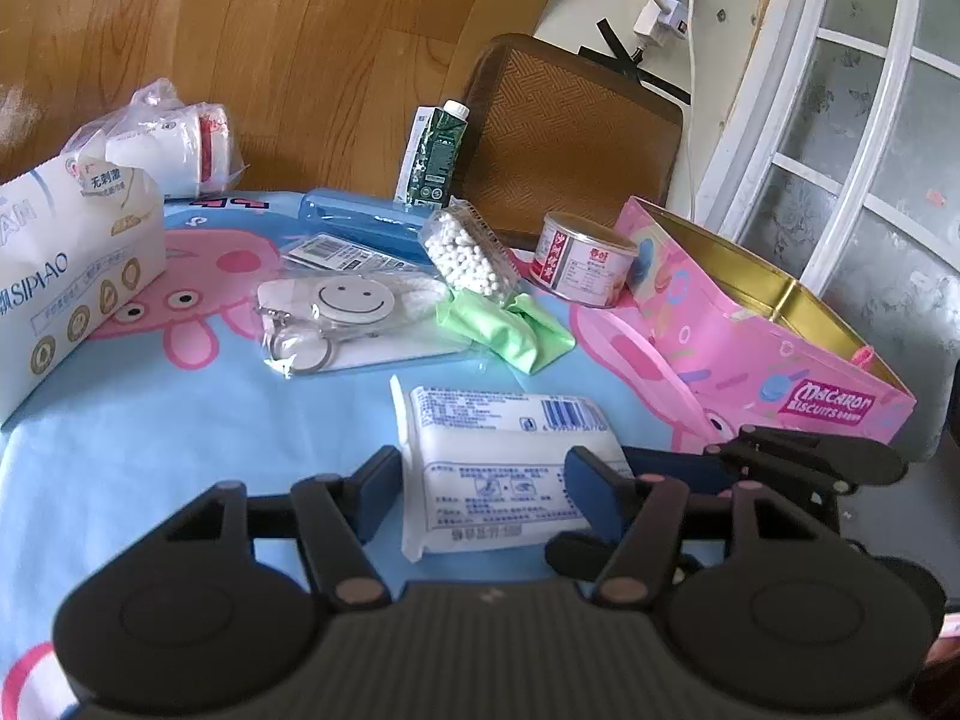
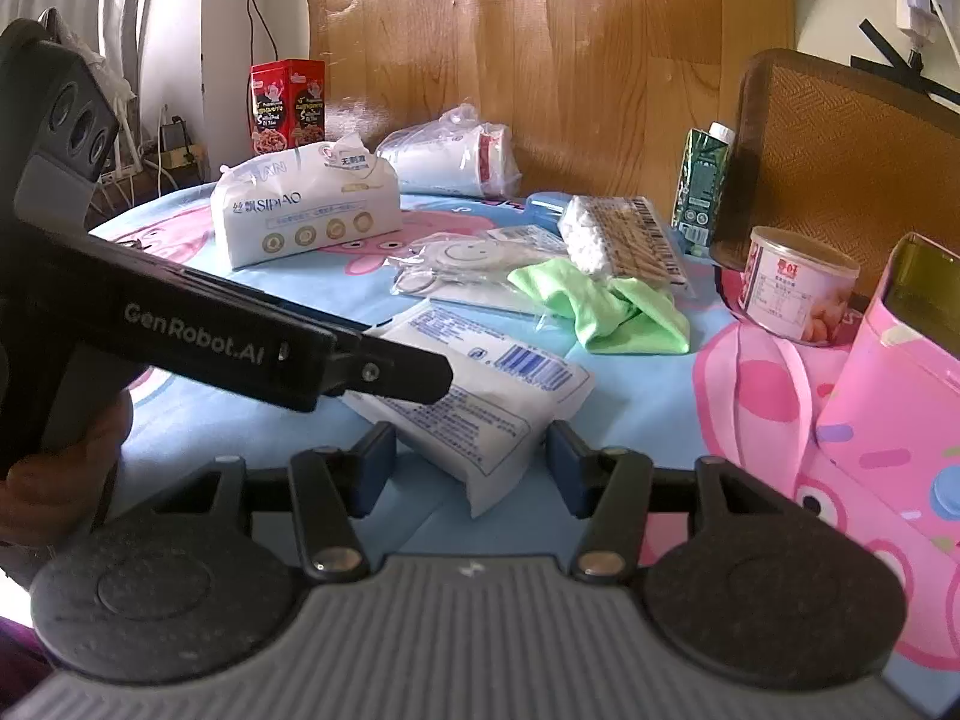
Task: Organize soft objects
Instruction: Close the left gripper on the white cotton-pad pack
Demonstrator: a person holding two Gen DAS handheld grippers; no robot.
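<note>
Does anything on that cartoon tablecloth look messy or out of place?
The green cloth lies crumpled beside the bag of cotton swabs. The big tissue pack has a torn-open top. Otherwise just clutter; nothing looks spilled.

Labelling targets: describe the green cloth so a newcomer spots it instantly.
Start at the open pink biscuit tin on the blue cartoon tablecloth. Just left of it, below the bag of white beads, lies the crumpled green cloth. It is the only green, unpackaged item.
</note>
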